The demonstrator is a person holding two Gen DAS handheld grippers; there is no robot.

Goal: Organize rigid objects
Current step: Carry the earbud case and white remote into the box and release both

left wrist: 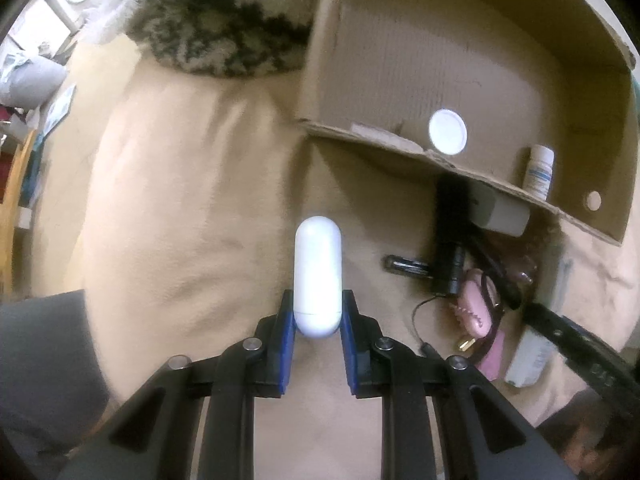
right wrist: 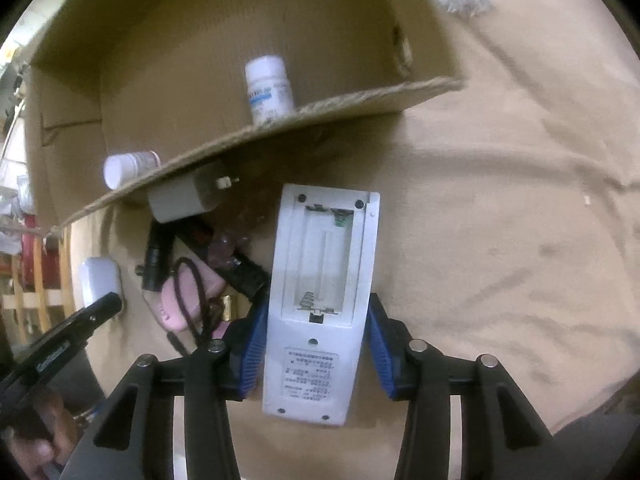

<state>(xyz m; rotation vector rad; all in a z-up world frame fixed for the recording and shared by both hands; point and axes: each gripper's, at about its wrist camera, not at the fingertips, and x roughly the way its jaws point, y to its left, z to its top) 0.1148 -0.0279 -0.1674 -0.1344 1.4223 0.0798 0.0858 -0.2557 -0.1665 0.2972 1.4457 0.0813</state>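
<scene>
My left gripper [left wrist: 317,310] is shut on a white capsule-shaped case [left wrist: 318,276], held upright above the tan blanket. My right gripper [right wrist: 316,312] is shut on a white remote-like device [right wrist: 322,300], its open battery bay facing the camera. An open cardboard box [left wrist: 440,60] lies on its side; it also shows in the right wrist view [right wrist: 240,20]. Inside stand a white pill bottle [left wrist: 540,174], [right wrist: 269,88] and a second white bottle [left wrist: 447,131], [right wrist: 128,166] lying down. The white case shows at the left of the right wrist view [right wrist: 99,282].
Loose items lie in front of the box: a white charger [right wrist: 184,196], a black flashlight [left wrist: 450,256], a battery [left wrist: 408,267], a pink gadget with a cord [right wrist: 188,292], a white box [left wrist: 528,356]. A furry cushion [left wrist: 224,20] lies behind.
</scene>
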